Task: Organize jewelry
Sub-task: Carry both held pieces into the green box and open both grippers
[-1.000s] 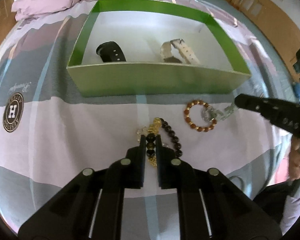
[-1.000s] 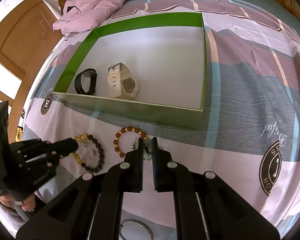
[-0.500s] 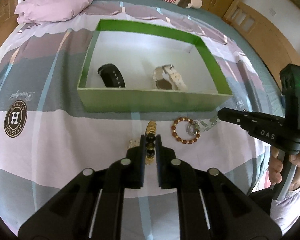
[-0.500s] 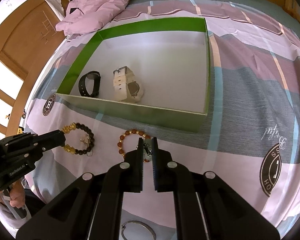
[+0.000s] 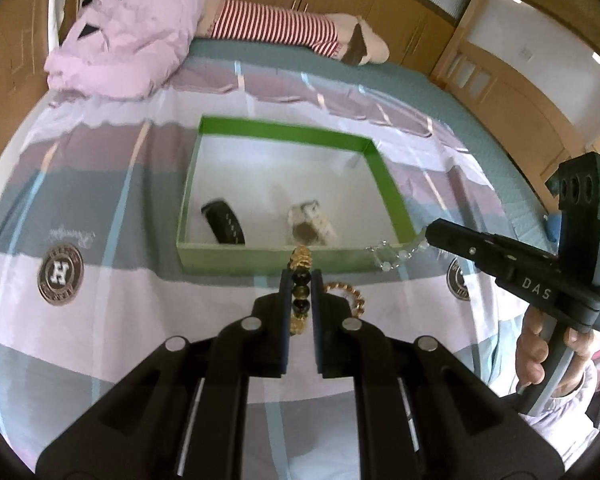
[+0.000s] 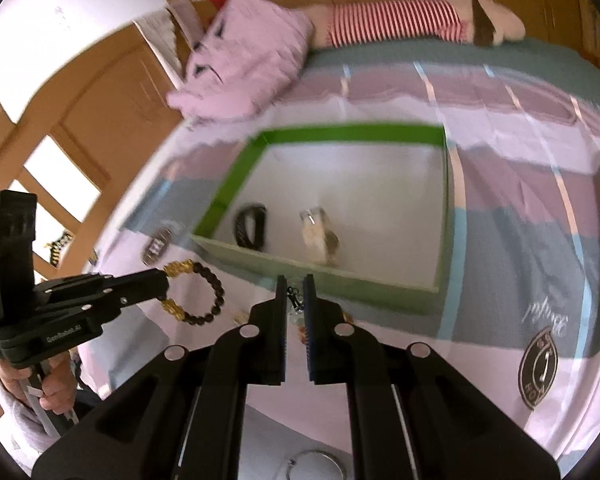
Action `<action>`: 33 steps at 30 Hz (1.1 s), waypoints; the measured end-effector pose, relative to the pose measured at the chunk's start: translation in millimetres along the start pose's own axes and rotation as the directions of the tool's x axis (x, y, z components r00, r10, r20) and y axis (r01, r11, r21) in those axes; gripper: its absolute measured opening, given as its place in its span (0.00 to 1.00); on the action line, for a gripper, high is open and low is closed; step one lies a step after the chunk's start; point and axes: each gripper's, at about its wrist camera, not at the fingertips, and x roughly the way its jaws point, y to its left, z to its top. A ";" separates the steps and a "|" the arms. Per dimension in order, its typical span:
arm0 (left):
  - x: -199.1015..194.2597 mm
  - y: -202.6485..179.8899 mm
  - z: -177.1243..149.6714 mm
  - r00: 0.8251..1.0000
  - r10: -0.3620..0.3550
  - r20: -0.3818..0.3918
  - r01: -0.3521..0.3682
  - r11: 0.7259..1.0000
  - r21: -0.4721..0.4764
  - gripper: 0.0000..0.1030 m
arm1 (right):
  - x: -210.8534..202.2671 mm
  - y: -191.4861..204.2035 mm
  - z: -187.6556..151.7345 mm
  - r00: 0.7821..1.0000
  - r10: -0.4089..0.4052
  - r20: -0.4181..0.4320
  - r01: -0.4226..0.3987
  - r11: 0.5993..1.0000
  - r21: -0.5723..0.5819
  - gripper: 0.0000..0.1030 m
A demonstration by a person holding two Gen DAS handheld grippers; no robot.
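Observation:
My left gripper (image 5: 301,280) is shut on a black and gold bead bracelet (image 5: 301,276) and holds it above the bed, short of the green box (image 5: 260,258); the bracelet hangs from it in the right wrist view (image 6: 204,294). My right gripper (image 6: 295,284) is shut on a silver chain bracelet (image 6: 294,300), seen dangling from its tip in the left wrist view (image 5: 392,254) beside the box's near right corner. A black watch (image 5: 224,226) and a white watch (image 5: 310,230) lie inside the box. A brown bead bracelet (image 5: 348,298) lies on the bedspread.
The box sits on a striped bedspread (image 5: 112,264). A pink garment (image 5: 120,52) and a striped plush toy (image 5: 284,28) lie at the bed's far end. A silver bangle (image 6: 314,466) lies on the bed below my right gripper. Wooden cabinets surround the bed.
Both grippers have risen off the bed with their bracelets, which were lying on the bedspread a second ago. The brown bead bracelet stays on the bed.

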 end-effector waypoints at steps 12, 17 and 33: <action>5.4 -12.8 84.6 0.992 0.084 0.096 -0.086 0.996 0.016 0.08 | -19.9 -11.7 45.5 0.975 0.012 0.222 -0.018 1.000 0.025 0.07; 66.7 -1.5 86.9 0.994 0.107 0.027 -0.107 0.994 -0.004 0.08 | 11.1 -37.7 49.2 0.982 -0.049 0.183 0.036 0.997 0.075 0.07; 53.0 8.7 25.1 0.989 0.134 -0.061 -0.133 0.991 0.015 0.22 | 17.7 -54.9 29.6 0.996 0.021 0.085 -0.034 0.987 0.156 0.36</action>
